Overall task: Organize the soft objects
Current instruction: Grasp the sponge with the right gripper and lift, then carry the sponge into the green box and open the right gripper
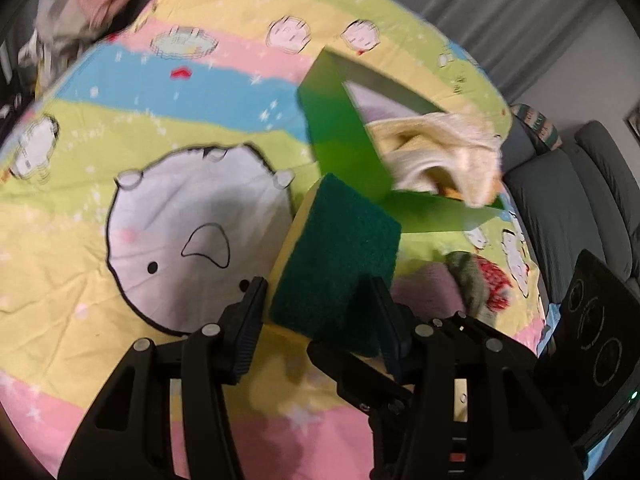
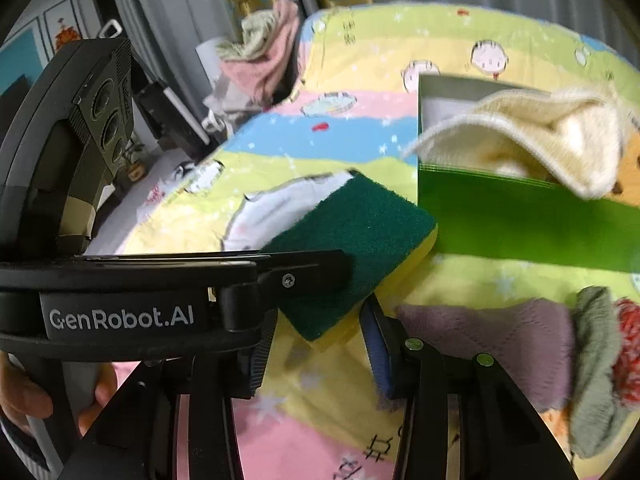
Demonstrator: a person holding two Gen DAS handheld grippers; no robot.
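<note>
Scouring sponge (image 1: 336, 256): green abrasive face over a yellow foam body, clamped at its near end between the pads of the left gripper (image 1: 320, 308), raised off the bedspread (image 1: 80, 320) and tilted, its far corner just beside the green box (image 1: 340, 136).

Green box: open-topped, on the bedspread, holding a cream knitted cloth (image 1: 436, 152) that spilled over its rim.

Mauve knitted cloth (image 2: 496, 340): lay on the bedspread on the near side of the green box, touching a grey-green knitted piece (image 2: 592, 360) with a red patch.

Right gripper (image 2: 316, 352): jaws stood apart with nothing between them, nearer than the green box, over the bedspread, with the sponge's lower corner just ahead of its fingers.

Bedspread: pastel stripes in pink, yellow, blue and green, with printed cartoon faces.

Pile of pink and grey cloths (image 2: 256, 60): off the bedspread's far edge, well apart from the green box.
</note>
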